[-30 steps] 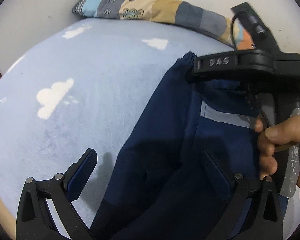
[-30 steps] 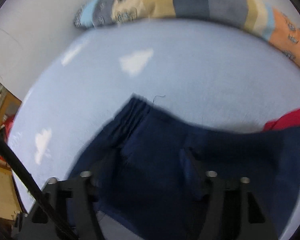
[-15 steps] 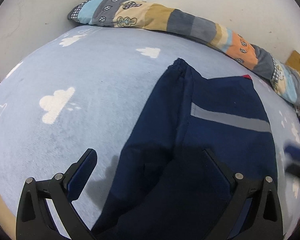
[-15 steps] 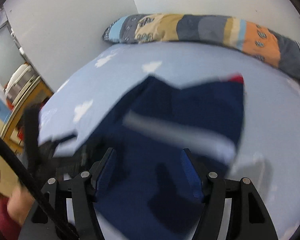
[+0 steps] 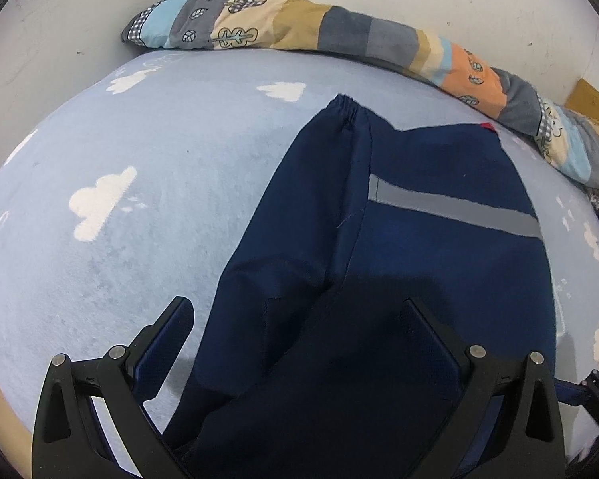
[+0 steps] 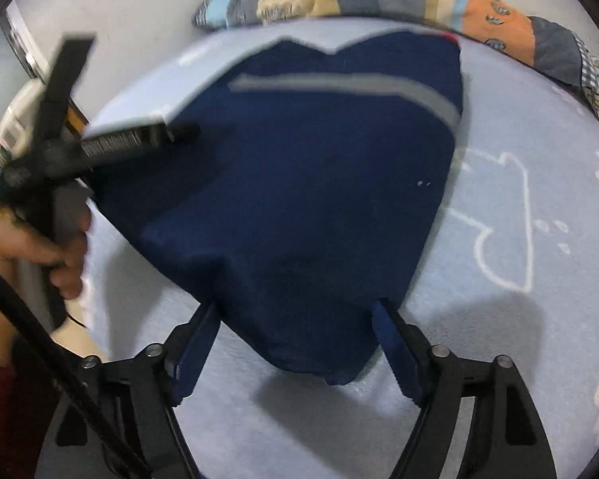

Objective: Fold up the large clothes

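Observation:
A dark navy garment (image 5: 399, 239) with a grey reflective stripe (image 5: 451, 207) and a red tag at its far corner lies partly folded on the light blue bed (image 5: 159, 183). One sleeve is folded in along its left side. My left gripper (image 5: 295, 323) is open, low over the garment's near left edge. In the right wrist view the same garment (image 6: 299, 183) fills the middle. My right gripper (image 6: 295, 319) is open and hovers just above the garment's near corner, gripping nothing. The hand-held left gripper (image 6: 100, 143) shows at the left there.
A long patchwork pillow (image 5: 339, 36) lies along the far white wall. The bed sheet has white cloud prints (image 5: 100, 199). Wooden furniture (image 6: 32, 92) stands past the bed's left edge. A wooden board (image 5: 595, 99) shows at the far right.
My right gripper has let go of the sleeve end at the far side and pulled back to the garment's near corner, open. The left gripper has hardly moved.

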A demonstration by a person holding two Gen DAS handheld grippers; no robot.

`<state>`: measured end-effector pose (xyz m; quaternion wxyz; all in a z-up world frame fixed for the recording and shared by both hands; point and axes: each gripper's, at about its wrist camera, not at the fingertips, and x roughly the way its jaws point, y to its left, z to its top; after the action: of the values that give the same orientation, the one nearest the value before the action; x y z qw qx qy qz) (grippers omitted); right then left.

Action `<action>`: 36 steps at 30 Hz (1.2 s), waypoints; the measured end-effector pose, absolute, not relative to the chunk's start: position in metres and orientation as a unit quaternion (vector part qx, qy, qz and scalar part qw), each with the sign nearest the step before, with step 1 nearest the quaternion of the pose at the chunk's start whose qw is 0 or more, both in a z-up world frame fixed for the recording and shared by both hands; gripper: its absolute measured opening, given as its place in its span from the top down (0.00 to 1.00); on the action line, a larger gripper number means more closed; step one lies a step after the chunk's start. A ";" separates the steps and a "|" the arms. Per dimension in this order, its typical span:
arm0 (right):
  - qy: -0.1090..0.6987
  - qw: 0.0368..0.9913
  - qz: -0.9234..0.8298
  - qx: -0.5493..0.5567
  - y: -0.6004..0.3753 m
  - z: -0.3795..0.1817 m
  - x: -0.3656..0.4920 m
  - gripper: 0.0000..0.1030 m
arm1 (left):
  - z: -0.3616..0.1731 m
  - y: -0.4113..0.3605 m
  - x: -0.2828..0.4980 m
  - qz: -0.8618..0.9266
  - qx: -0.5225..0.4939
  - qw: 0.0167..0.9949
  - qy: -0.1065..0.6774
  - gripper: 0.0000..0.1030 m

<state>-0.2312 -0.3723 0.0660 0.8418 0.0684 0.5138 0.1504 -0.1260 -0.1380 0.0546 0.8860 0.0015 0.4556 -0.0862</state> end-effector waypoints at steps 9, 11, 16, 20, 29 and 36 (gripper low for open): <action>0.468 0.866 0.137 0.113 -0.376 0.090 -0.207 0.38 | 0.070 -0.148 -0.129 -0.115 -0.013 0.896 0.429 0.00; 0.475 0.863 0.130 0.113 -0.374 0.083 -0.201 0.42 | 0.070 -0.151 -0.131 -0.120 -0.005 0.896 0.427 0.00; 0.491 0.856 0.115 0.113 -0.371 0.066 -0.193 0.42 | 0.065 -0.154 -0.131 -0.110 0.019 0.896 0.430 0.00; 0.491 0.856 0.117 0.115 -0.376 0.069 -0.195 0.42 | 0.062 -0.157 -0.129 -0.111 0.023 0.894 0.434 0.00; 0.450 0.873 0.119 0.142 -0.394 0.098 -0.201 0.42 | 0.062 -0.169 -0.136 -0.112 0.066 0.898 0.421 0.00; 0.478 0.853 0.119 0.173 -0.398 0.077 -0.195 0.42 | 0.058 -0.177 -0.137 -0.120 0.084 0.894 0.424 0.00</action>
<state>-0.1955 -0.3984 0.0773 0.8528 0.1734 0.4781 0.1188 -0.1375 -0.1770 0.0576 0.8937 0.0842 0.4242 -0.1197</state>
